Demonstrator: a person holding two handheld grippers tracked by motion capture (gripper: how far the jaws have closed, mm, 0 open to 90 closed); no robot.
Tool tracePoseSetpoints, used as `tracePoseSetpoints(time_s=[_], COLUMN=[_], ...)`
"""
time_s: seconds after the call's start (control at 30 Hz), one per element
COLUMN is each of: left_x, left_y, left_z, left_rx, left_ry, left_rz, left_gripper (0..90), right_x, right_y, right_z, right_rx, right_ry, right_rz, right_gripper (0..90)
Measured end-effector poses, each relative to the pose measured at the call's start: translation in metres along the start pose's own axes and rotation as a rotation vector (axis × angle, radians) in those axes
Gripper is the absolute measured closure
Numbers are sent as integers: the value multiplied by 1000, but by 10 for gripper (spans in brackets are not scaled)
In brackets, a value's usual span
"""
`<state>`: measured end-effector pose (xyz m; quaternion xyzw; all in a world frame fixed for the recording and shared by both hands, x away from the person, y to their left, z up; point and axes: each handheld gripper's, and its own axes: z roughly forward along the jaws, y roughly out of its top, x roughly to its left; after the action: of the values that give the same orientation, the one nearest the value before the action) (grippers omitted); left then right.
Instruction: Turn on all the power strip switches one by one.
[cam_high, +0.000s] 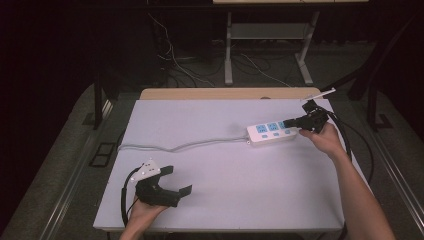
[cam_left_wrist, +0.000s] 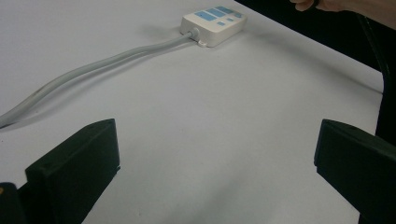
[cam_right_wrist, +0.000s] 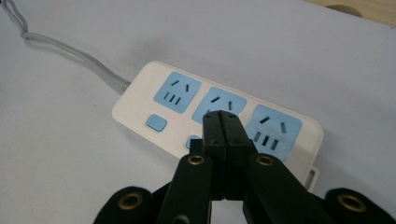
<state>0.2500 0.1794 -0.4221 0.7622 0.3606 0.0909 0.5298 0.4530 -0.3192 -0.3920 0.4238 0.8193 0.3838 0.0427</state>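
Hovering over power strip (cam_right_wrist: 217, 121), no legible markings.
Pressing right gripper (cam_right_wrist: 222, 122) jaws together above middle blue socket (cam_right_wrist: 219, 103); holding left gripper (cam_high: 172, 181) jaws wide apart, empty, near table (cam_high: 225, 165) front edge.

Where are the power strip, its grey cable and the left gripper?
power strip (cam_right_wrist: 140, 109): right gripper view, white casing.
grey cable (cam_high: 180, 146): high view, mid-run on the table.
left gripper (cam_high: 175, 181): high view, between its open jaws.
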Motion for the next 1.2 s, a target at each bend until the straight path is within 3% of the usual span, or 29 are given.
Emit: tracePoseSetpoints(time_s=[0.4,1.2], left_x=[0,1], left_y=[0,0], left_z=[0,-1], left_rx=[0,-3], left_ry=[1,5], left_rz=[0,-4], left_gripper=[0,0], right_x=[-11,-25], right_y=[0,-7], right_z=[-17,4], right_rx=[-10,52], right_ry=[-18,-10], right_rz=[20,35], right_gripper=[899,899])
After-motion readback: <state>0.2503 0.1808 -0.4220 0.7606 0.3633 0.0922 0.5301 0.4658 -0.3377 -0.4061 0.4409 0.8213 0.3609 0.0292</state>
